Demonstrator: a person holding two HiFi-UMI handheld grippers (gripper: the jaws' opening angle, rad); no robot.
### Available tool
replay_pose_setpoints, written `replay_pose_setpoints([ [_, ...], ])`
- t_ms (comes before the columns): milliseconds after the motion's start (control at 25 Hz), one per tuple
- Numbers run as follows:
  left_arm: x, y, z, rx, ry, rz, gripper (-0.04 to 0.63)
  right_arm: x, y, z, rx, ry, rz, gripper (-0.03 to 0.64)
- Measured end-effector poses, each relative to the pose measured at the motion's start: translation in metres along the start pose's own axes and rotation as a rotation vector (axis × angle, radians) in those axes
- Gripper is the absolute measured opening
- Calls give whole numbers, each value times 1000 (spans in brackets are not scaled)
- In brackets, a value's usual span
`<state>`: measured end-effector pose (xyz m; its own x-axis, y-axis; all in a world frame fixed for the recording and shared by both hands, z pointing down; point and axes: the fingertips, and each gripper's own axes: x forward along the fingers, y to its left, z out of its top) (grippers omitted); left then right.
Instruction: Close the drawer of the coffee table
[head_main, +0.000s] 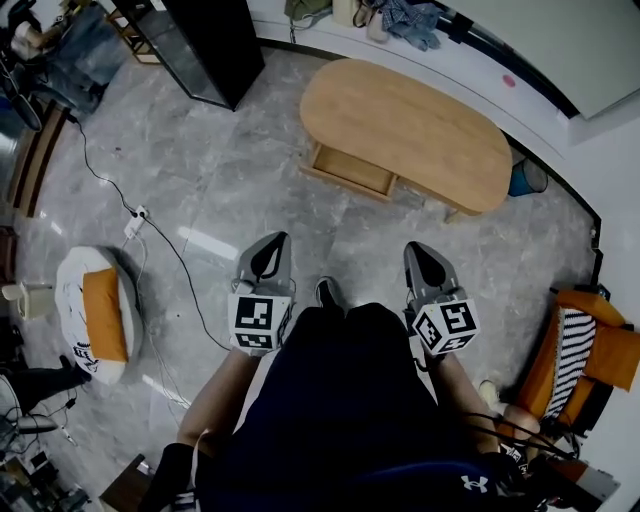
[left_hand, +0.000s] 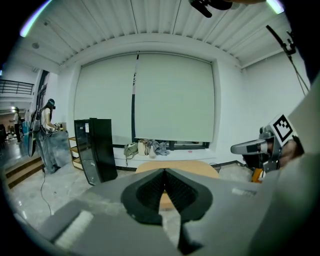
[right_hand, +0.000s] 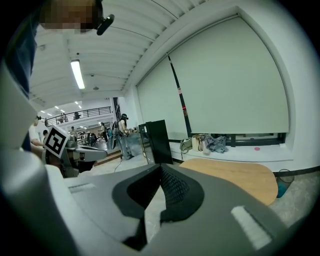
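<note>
Black cabinet (head_main: 220, 40) upper left; white pouf (head_main: 72, 290) (orange cushion (head_main: 103, 315) atop)

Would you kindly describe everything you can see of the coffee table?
The coffee table has a long, rounded top of light wood, bare of objects. Under its near edge a shallow wooden drawer stands pulled out, apparently empty. The table stands level on the grey stone floor, close to the window ledge.

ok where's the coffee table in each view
Head view: coffee table upper centre-right, drawer open toward the person.
Left gripper view: coffee table at centre, just beyond the jaws.
Right gripper view: coffee table lower right, past the jaws.
Shared landmark: tall black cabinet, left of the table in all three.
</note>
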<state>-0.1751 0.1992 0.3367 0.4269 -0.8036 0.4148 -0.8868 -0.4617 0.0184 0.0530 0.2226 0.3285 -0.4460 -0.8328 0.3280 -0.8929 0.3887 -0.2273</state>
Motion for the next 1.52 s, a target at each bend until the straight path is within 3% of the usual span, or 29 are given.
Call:
replay_pose_setpoints([
  [440,62,17,-9,-10,74,37,2,55,-45,-25,40,100,34,2],
  [600,94,30,4,-18,96,80,2,87,-69,-6,38,110,64,3],
  [1040,198,59,27,55,89,167,2,173,-145,22,33,128,128,3],
  [1240,233,63,22,75,135,136,2,200,-171,20,45,172,162,3],
  [1520,271,75,-11,146,219,63,2,224,-204,-11,70,237,106,3],
])
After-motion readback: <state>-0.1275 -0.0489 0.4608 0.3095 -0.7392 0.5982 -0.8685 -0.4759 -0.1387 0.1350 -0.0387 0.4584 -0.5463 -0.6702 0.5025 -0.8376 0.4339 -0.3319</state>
